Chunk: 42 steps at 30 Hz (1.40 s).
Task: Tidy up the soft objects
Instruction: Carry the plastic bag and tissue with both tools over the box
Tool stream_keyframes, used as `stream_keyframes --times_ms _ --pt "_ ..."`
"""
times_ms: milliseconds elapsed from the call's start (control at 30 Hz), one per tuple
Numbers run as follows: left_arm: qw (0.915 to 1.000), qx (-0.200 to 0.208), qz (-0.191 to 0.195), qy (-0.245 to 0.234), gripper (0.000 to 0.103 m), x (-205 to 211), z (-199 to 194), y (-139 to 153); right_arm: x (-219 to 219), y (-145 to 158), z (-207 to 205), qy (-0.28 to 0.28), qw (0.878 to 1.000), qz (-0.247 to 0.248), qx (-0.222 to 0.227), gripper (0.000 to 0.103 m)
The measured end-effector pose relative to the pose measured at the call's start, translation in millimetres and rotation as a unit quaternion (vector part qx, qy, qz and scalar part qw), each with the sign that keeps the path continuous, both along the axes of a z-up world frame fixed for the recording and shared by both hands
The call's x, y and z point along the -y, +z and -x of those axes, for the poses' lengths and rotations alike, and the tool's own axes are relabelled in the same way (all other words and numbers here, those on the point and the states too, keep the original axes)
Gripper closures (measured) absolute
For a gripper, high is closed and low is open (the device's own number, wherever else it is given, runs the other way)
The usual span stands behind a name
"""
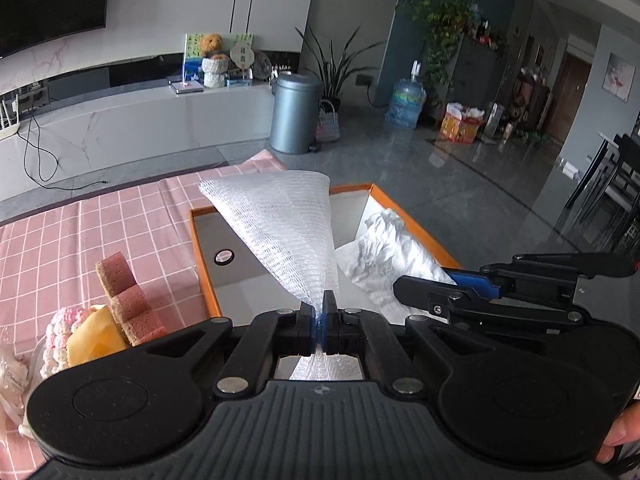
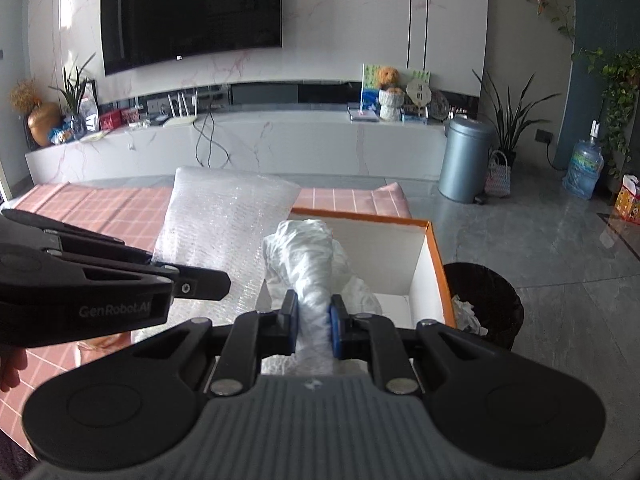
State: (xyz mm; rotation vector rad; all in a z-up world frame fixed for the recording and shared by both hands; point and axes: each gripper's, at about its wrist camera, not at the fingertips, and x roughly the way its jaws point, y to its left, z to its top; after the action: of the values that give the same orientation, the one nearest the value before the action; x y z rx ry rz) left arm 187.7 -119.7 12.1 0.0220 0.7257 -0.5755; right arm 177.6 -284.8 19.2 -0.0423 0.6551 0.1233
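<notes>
holding both loads over the orange box: left gripper pinches foam mesh, right gripper clamps crumpled white wrap; neither released; sponges remain on cloth.

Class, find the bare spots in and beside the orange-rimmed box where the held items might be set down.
Bare floor shows at the left of the orange-rimmed box, around its round hole, and in the far right corner. The pink checked tablecloth left of the box is clear. Crowded: near-left, by the brown sponge pieces.
</notes>
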Motion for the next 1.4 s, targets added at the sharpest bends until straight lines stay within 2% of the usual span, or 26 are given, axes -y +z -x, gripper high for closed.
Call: stream_keyframes --times_ms 267,533,667,900,933,1100,1233,1300,1367,1400 --pt "0.9981 -0.025 -0.051 -0.023 0.101 19.9 -27.2 -23.9 5.6 -28.9 -39.4 0.025 0.998 0.027 -0.054 0.090" --pt "0.9918 -0.035 -0.114 -0.047 0.100 34.5 -41.1 -44.4 0.9 -52.4 -72.9 0.051 0.992 0.057 -0.103 0.089" --pt "0.9874 -0.038 -0.142 -0.058 0.098 42.0 -43.8 -48.7 -2.8 -61.5 -81.7 0.058 0.986 0.075 -0.141 0.088" --pt "0.9827 -0.050 -0.160 -0.079 0.097 49.6 -46.3 -53.7 -3.7 -68.2 -91.1 0.082 0.976 0.101 -0.172 0.086" --pt "0.9822 -0.049 -0.163 -0.081 0.093 50.1 -46.7 -54.0 -3.8 -69.2 -91.7 0.084 0.976 0.103 -0.175 0.086" --pt "0.9821 -0.048 -0.160 -0.088 0.088 50.2 -49.0 -51.8 -3.7 -65.6 -89.5 0.092 0.975 0.103 -0.172 0.082" --pt "0.9835 -0.042 -0.154 -0.086 0.077 48.2 -48.8 -46.8 -2.9 -59.7 -82.1 0.102 0.975 0.110 -0.161 0.077" --pt "0.9845 -0.038 -0.149 -0.084 0.070 46.2 -47.0 -42.4 -1.5 -55.6 -78.2 0.107 0.975 0.112 -0.158 0.071" --pt "0.9857 -0.030 -0.144 -0.082 0.048 43.7 -44.0 -37.1 -1.4 -51.1 -75.2 0.112 0.975 0.116 -0.155 0.063" --pt "0.9865 -0.026 -0.143 -0.075 0.032 42.7 -43.7 -34.2 -1.4 -49.4 -73.2 0.115 0.974 0.119 -0.152 0.062"
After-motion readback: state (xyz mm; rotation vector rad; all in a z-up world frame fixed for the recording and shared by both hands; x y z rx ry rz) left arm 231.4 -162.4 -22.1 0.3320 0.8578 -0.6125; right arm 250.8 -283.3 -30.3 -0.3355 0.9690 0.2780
